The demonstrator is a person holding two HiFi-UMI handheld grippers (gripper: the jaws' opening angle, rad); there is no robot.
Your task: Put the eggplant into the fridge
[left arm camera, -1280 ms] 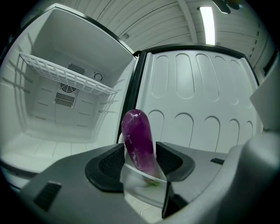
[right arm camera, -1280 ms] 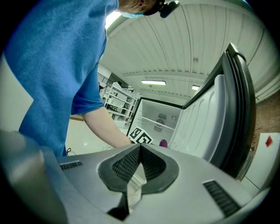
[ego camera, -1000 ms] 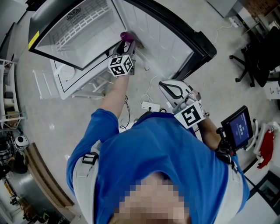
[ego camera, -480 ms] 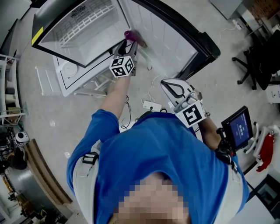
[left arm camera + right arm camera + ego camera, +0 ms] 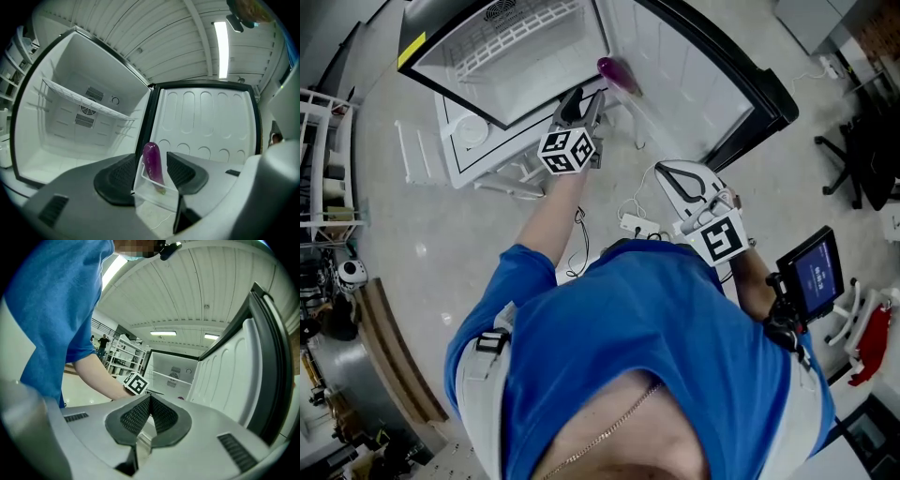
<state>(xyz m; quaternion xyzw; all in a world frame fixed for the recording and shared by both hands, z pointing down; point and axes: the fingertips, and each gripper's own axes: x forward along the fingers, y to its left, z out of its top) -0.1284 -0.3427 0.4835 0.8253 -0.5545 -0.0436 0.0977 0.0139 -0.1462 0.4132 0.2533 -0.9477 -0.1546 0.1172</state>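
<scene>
The purple eggplant [image 5: 617, 73] [image 5: 152, 161] stands on end in a clear bin [image 5: 157, 194] on the inside of the open fridge door [image 5: 675, 66] [image 5: 234, 376]. My left gripper [image 5: 581, 101] [image 5: 151, 172] is open and a short way back from the bin. The eggplant shows through the gap between the jaws without touching them. The white fridge compartment [image 5: 516, 47] with its wire shelf [image 5: 89, 103] lies to the left. My right gripper [image 5: 667, 176] [image 5: 150, 401] is shut on nothing, close to my body, pointing toward the fridge [image 5: 171, 373].
A white power strip [image 5: 635, 225] with cables lies on the floor between the fridge and the person. Loose white fridge parts [image 5: 412, 159] lie left of the fridge. A white rack [image 5: 328, 159] stands at the far left, a small screen [image 5: 814, 277] and black chairs [image 5: 862, 141] at right.
The left gripper has drawn back from the eggplant, which stays in the door bin. The right gripper has not moved.
</scene>
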